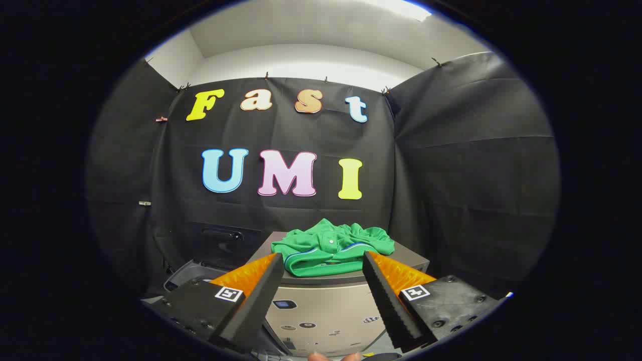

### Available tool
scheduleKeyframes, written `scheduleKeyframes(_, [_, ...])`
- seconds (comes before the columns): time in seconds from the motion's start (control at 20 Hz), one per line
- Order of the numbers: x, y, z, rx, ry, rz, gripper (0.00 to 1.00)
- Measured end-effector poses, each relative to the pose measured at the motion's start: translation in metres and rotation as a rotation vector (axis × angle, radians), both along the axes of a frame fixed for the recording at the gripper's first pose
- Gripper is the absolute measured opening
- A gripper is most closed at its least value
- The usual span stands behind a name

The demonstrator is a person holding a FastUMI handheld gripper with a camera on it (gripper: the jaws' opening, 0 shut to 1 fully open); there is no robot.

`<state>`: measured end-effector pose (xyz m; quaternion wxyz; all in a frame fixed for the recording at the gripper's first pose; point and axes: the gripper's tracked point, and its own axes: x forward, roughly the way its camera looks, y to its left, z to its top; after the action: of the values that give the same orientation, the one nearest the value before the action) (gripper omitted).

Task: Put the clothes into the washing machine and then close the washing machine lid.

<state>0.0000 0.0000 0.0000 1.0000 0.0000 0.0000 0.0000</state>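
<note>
The gripper [321,260] is spread wide, its two fingers apart and holding nothing, rising from the lower middle of the frame. Just ahead of the fingertips, in the centre-bottom of the picture, a crumpled green garment [333,246] with a thin blue and white trim lies bunched on the flat top of a grey boxy cabinet [321,308]. The garment sits between the lines of the two fingers, a little beyond their tips and not touched by either. The cabinet's front face shows below it, between the fingers. To the lower left, beside the cabinet, is the washing machine [193,276] with its dark lid [220,243] standing raised behind the opening. A person's fingertips [333,356] show at the very bottom edge.
</note>
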Motion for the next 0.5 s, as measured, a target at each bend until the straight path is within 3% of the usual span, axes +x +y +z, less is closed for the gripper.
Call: scheduleKeyframes(0.5, [0.0046,0.0073,0.0053,0.064,-0.001,0.036,0.99])
